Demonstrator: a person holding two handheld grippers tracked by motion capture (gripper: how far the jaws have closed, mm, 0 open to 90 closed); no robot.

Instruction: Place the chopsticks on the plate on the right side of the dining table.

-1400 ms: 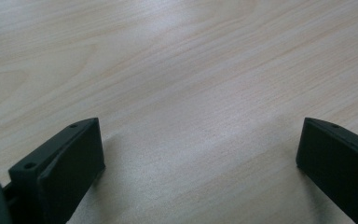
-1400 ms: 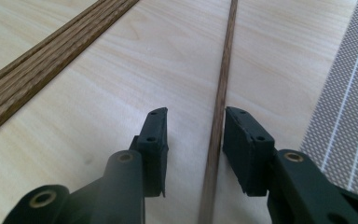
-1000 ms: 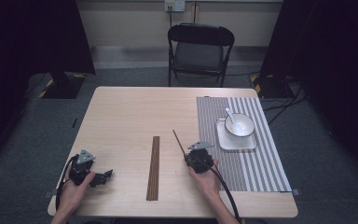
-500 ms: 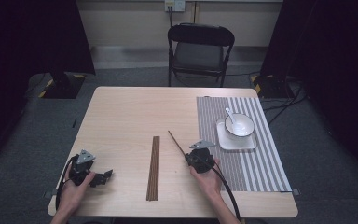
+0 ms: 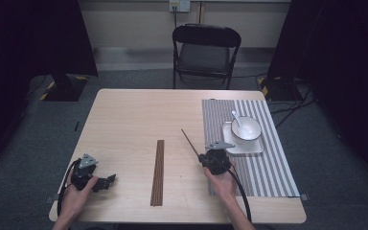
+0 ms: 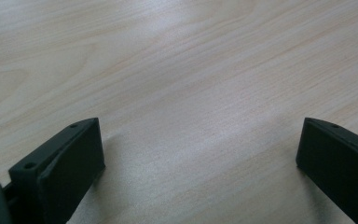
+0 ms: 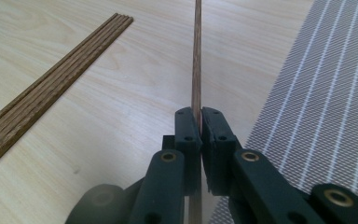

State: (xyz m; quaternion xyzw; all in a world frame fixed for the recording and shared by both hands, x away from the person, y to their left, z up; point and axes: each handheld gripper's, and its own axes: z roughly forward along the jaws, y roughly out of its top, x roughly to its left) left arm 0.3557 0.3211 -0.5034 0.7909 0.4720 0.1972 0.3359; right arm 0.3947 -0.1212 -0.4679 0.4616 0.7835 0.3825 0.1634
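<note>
Compared with the frame a second earlier, the single chopstick (image 5: 190, 142) is seen a little further toward the upper left of the high view, its far tip carried slightly away from the striped placemat (image 5: 263, 163); the left hand and its tool are found unchanged at the lower left of the table (image 5: 129, 120).

The right gripper (image 5: 214, 158) is held just left of the placemat's edge, below centre right of the high view. Its fingers (image 7: 186, 133) are clenched on the chopstick (image 7: 197, 56), which is pinched between the pads and runs straight up the middle of the right gripper view.

The bundle of remaining chopsticks (image 5: 157, 172) is left lying flat at the lower centre of the table, well apart from both tools.

The left gripper (image 5: 106, 181) is kept released, its fingers (image 6: 70, 158) spread wide over bare wood with nothing between them.
</note>
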